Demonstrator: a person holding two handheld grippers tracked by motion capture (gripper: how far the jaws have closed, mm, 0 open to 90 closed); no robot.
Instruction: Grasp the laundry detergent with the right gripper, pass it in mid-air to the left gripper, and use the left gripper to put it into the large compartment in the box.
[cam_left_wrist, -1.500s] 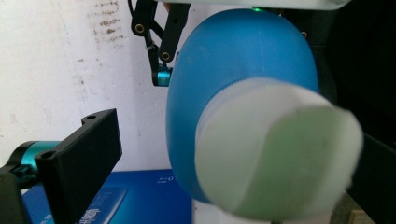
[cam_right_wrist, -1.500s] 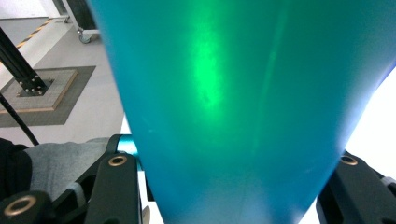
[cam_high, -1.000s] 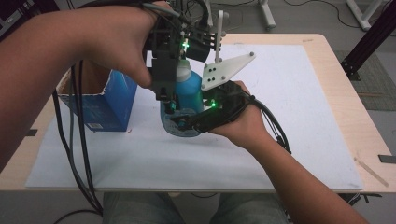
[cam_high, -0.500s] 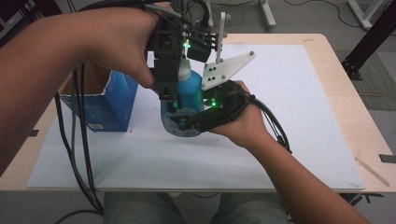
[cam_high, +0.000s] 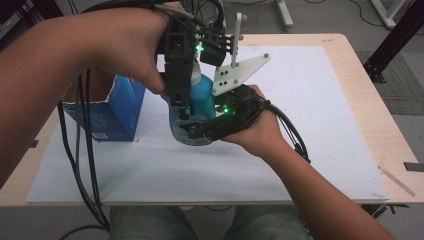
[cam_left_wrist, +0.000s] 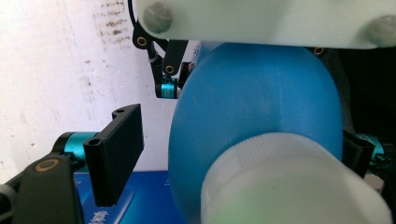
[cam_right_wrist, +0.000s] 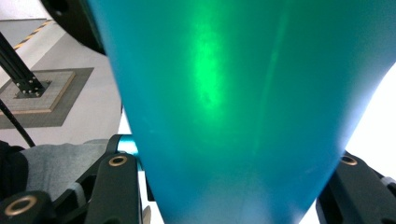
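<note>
While my right gripper (cam_high: 192, 131) clamped the blue bottle (cam_high: 200, 95), my left gripper's (cam_high: 182, 107) jaws were closing around its white cap (cam_left_wrist: 289, 182), not yet gripping; box (cam_high: 107, 107) print stayed unreadable.

Bottle (cam_high: 200, 97) stood on the sheet (cam_high: 310, 150) covering the table (cam_high: 360, 80), mid-table. Box (cam_high: 112, 107) sat just left of it. Right gripper (cam_high: 200, 131) clamped the bottle's lower body from the right; left gripper (cam_high: 181, 107) hung over its cap (cam_left_wrist: 289, 186) from above.
</note>
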